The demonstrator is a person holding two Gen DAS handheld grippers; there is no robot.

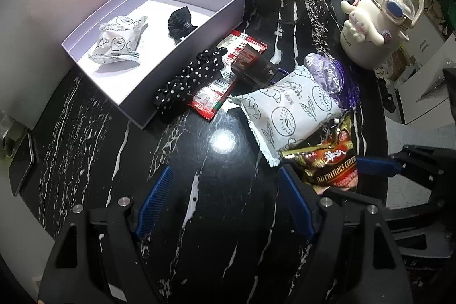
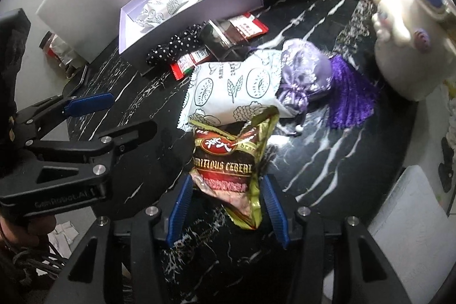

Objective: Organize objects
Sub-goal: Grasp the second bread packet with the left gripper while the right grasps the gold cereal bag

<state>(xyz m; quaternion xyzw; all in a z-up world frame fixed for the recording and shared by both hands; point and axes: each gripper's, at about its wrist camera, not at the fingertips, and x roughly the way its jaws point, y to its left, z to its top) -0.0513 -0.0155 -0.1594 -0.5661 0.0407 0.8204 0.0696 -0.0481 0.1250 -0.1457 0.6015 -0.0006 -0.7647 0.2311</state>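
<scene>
We hold our right tongs (image 2: pixel 226 207) low in the right wrist view, and the gold and brown cereal packet (image 2: pixel 228 164) sits between the two blue pads (image 2: pixel 181 207). The pads are close on each side of the packet, but we cannot tell if they press it yet. The packet lies with its near end toward us, so we think it is the next thing to pick up.

Our left tongs (image 1: pixel 225 201) are spread wide over a bare part of the black desk (image 1: pixel 222 232), at the bottom of the left wrist view. They hold nothing. We guess they wait out of the way so the other tongs have room.

The white box (image 1: pixel 114 93) sits open in the upper left of the left wrist view, with its lid tipped back. Inside are a white snack bag (image 1: pixel 119 40) and a black hair tie (image 1: pixel 179 23). That makes us think the box is where the things go.

Just beside the box, in the middle of that view, lie a dotted hair tie (image 1: pixel 191 76), a red wrapper (image 1: pixel 225 76) and a dark small case (image 1: pixel 253 67), partly on top of each other. A second white bag (image 1: pixel 287 110) lies next to the cereal packet, and it rests partly on a purple pouch (image 1: pixel 327 70). A cream bottle (image 1: pixel 373 27) stands upright in the upper right.

The packet looks thin and crinkly, so it may slip or bend when lifted.
</scene>
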